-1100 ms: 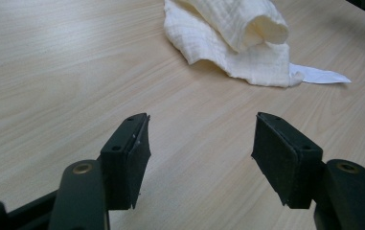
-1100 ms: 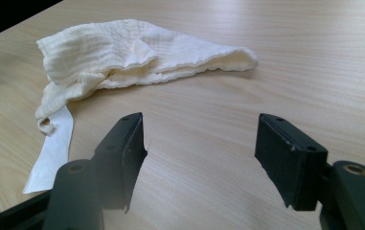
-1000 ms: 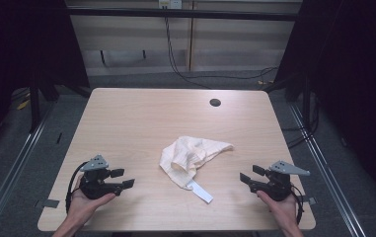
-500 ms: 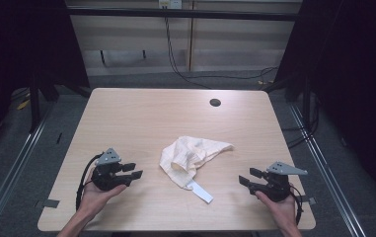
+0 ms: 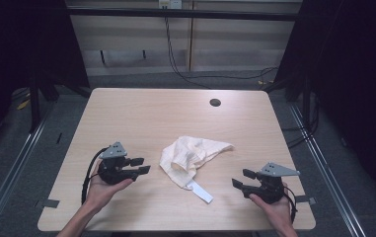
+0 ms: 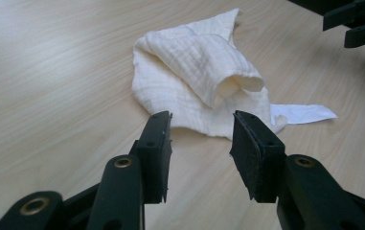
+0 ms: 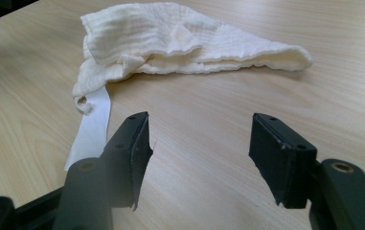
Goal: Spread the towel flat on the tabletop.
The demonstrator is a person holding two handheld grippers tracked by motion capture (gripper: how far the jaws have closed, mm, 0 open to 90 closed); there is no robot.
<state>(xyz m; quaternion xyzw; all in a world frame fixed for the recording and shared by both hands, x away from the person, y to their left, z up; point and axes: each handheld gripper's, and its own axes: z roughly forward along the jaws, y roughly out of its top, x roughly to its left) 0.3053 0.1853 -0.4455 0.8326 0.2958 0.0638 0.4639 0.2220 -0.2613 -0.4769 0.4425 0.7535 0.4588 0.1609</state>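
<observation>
The cloth (image 5: pixel 191 154) lies crumpled in the middle of the table (image 5: pixel 141 111), nearer your edge, with a white tag (image 5: pixel 200 191) sticking out from its near side toward you. It's flat on the wood, nothing touching it. Your left gripper (image 5: pixel 141 165) sits just beside the cloth's left edge, jaws parted and aimed right at it; in the left gripper view the cloth (image 6: pixel 204 81) lies just past the jaw tips, the tag (image 6: pixel 304 114) trailing off to the right. Your right gripper (image 5: pixel 242 178) rests near the table's front right, a bit apart from the cloth, jaws spread wide and empty; in the right gripper view the cloth (image 7: pixel 180 38) lies ahead with bare wood between, the tag (image 7: pixel 94 124) just beside the left jaw. A dark hole (image 5: pixel 215 102) sits far back on the table
</observation>
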